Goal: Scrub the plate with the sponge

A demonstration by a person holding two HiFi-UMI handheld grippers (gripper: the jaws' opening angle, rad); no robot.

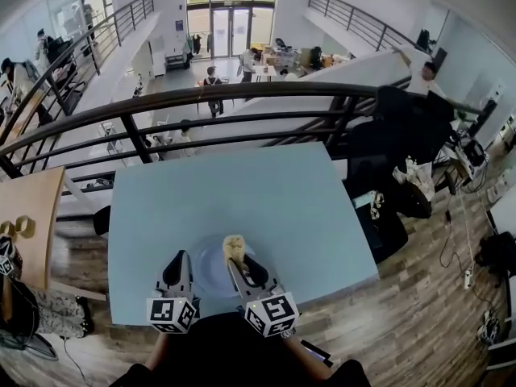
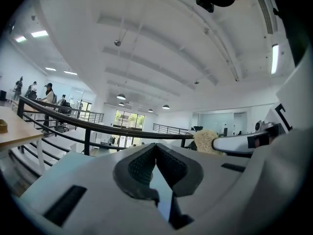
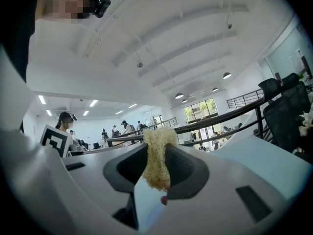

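A pale blue plate (image 1: 209, 274) lies on the light blue table (image 1: 242, 188) near its front edge. My right gripper (image 1: 235, 255) reaches over the plate's middle, shut on a yellowish sponge (image 1: 234, 246) that sticks up from its tips. The right gripper view shows the sponge (image 3: 156, 161) pinched upright between the jaws of that gripper (image 3: 157, 148). My left gripper (image 1: 179, 258) hovers at the plate's left rim. In its own view the left gripper (image 2: 156, 147) is shut tip to tip with nothing seen between, and the sponge (image 2: 205, 141) shows to the right.
A black metal railing (image 1: 242, 97) runs just beyond the table's far edge, with a drop to a lower floor behind it. A wooden table (image 1: 32, 208) stands to the left. Dark chairs with bags (image 1: 403, 143) crowd the right side.
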